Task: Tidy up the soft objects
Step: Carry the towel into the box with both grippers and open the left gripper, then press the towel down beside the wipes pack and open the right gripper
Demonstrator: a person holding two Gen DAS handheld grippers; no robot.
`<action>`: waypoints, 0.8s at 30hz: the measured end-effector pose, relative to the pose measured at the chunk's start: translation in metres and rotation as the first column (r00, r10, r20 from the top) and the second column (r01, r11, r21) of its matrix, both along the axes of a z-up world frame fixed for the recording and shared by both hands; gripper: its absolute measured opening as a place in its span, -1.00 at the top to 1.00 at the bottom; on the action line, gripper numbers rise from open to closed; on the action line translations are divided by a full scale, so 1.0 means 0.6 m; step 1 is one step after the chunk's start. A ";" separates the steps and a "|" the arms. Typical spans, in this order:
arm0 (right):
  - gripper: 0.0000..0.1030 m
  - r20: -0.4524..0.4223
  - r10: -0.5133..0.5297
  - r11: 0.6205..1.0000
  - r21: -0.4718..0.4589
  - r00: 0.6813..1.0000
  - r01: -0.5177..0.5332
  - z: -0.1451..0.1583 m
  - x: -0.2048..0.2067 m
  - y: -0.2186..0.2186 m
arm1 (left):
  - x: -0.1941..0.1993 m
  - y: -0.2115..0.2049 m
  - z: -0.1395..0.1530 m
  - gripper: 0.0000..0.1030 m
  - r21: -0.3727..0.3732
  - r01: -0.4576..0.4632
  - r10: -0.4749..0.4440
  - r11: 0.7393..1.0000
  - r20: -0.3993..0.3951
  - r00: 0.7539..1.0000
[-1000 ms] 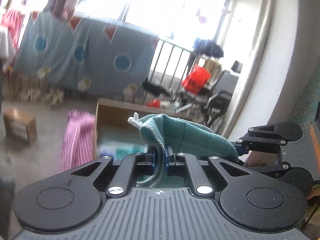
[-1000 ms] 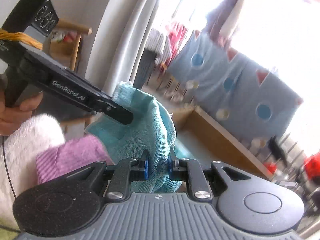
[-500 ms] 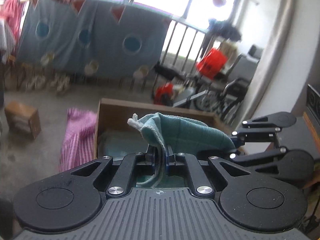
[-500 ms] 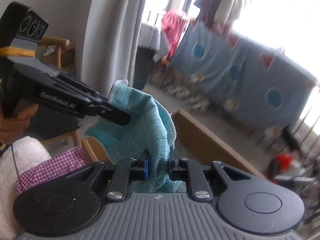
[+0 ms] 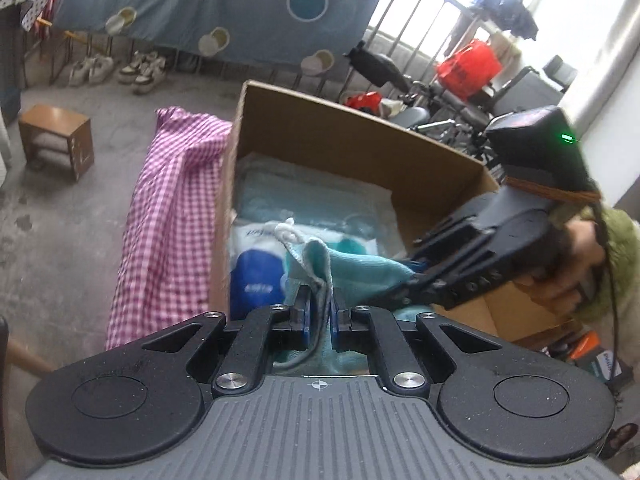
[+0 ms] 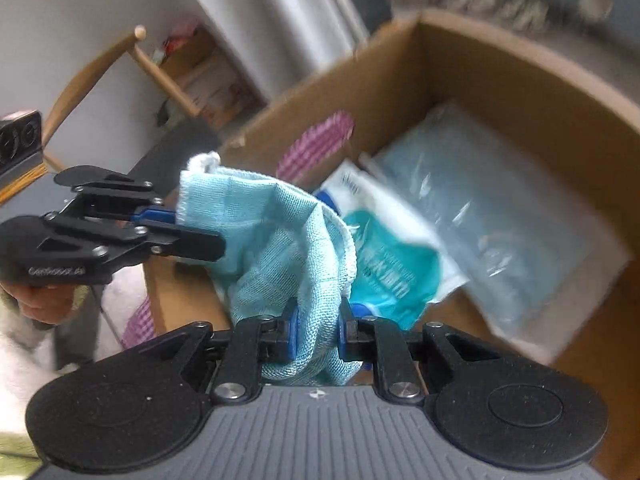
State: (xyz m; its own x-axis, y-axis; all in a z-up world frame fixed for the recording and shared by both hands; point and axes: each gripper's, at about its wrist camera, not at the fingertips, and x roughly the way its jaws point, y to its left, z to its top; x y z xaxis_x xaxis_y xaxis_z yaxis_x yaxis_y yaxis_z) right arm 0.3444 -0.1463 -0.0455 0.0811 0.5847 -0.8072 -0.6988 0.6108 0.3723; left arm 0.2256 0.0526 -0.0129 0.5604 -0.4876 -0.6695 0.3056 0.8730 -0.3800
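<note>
A light teal cloth (image 5: 352, 268) (image 6: 276, 240) with a white stitched edge hangs stretched between both grippers, above the open cardboard box (image 5: 360, 140) (image 6: 500, 64). My left gripper (image 5: 320, 314) is shut on one end of the cloth; it shows from the side in the right wrist view (image 6: 188, 236). My right gripper (image 6: 318, 330) is shut on a bunched fold of the cloth, and comes in from the right in the left wrist view (image 5: 412, 276). Inside the box lie plastic-wrapped packs, one teal and white (image 6: 388, 264), one blue and white (image 5: 256, 276), one pale (image 6: 500, 216).
A pink checked cloth (image 5: 168, 216) drapes over the box's left wall down to the concrete floor. A small wooden crate (image 5: 56, 140) stands far left, shoes and a hanging blue sheet (image 5: 224, 4) beyond. A wooden chair (image 6: 120, 76) stands behind the box. Bicycles and a red bag (image 5: 468, 68) sit at the back right.
Both grippers have tipped downward and moved over the box with the cloth still held between them. The box's inside and its packs have come into plain view.
</note>
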 end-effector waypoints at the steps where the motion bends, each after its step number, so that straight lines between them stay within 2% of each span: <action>1: 0.60 -0.044 0.019 1.000 0.000 0.999 -0.019 -0.012 0.009 0.007 | 0.000 -0.003 0.002 0.84 0.006 -0.004 0.004 1.000 -0.006 1.000; 5: 0.56 -0.104 0.070 0.997 -0.011 0.992 -0.071 -0.032 0.042 0.037 | -0.011 0.002 0.011 0.75 0.028 -0.020 0.019 0.999 0.012 1.000; 6: 0.47 -0.106 0.068 0.997 -0.015 0.992 -0.070 -0.031 0.044 0.041 | -0.013 0.003 0.013 0.69 0.020 -0.020 0.020 1.000 0.019 1.000; 7: 0.20 -0.110 0.068 0.997 -0.021 0.992 -0.071 -0.028 0.045 0.044 | -0.016 0.006 0.015 0.63 0.006 -0.022 0.022 1.000 0.023 0.999; 8: -0.02 -0.108 0.064 0.997 -0.026 0.992 -0.067 -0.026 0.041 0.038 | -0.020 0.011 0.018 0.48 -0.009 -0.029 0.030 1.000 0.033 0.999; 9: -0.37 -0.103 0.050 0.998 -0.040 0.993 -0.055 -0.021 0.034 0.029 | -0.026 0.015 0.022 0.30 -0.019 -0.038 0.039 0.999 0.050 0.998; 10: -0.44 -0.092 0.038 0.997 -0.060 0.995 -0.043 -0.020 0.027 0.035 | -0.032 0.020 0.027 0.24 -0.030 -0.044 0.046 0.999 0.072 0.996; 13: -0.44 -0.011 0.010 0.996 -0.086 1.000 -0.011 0.002 0.012 0.027 | -0.051 0.037 0.040 0.09 -0.065 -0.057 0.065 0.996 0.121 0.990; 15: -0.36 0.021 -0.020 0.997 -0.072 1.000 0.022 0.018 0.010 0.019 | -0.064 0.049 0.046 -0.21 -0.090 -0.073 0.086 0.993 0.150 0.985; 16: -0.21 0.045 -0.045 0.997 -0.059 0.998 0.048 0.029 0.007 0.016 | -0.072 0.053 0.050 -0.28 -0.099 -0.081 0.097 0.992 0.169 0.981; 20: 0.15 0.137 -0.104 0.994 -0.029 0.985 0.109 0.056 -0.005 0.028 | -0.096 0.065 0.056 -0.59 -0.131 -0.083 0.109 0.988 0.208 0.972; 22: 0.43 0.171 -0.101 0.993 -0.038 0.980 0.109 0.057 -0.013 0.048 | -0.105 0.070 0.054 -0.66 -0.144 -0.082 0.112 0.986 0.215 0.970; 24: 0.53 0.189 -0.094 0.993 -0.053 0.977 0.105 0.049 -0.017 0.074 | -0.112 0.076 0.052 -0.71 -0.147 -0.087 0.117 0.985 0.216 0.969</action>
State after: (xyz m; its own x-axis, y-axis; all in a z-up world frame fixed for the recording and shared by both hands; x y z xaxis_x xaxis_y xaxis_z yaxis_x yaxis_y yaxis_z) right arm 0.3341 -0.1021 -0.0162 0.2886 0.5149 -0.8072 -0.6868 0.6987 0.2001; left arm 0.1585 0.0982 0.0181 0.7396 -0.4972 -0.4537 0.3081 0.8493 -0.4286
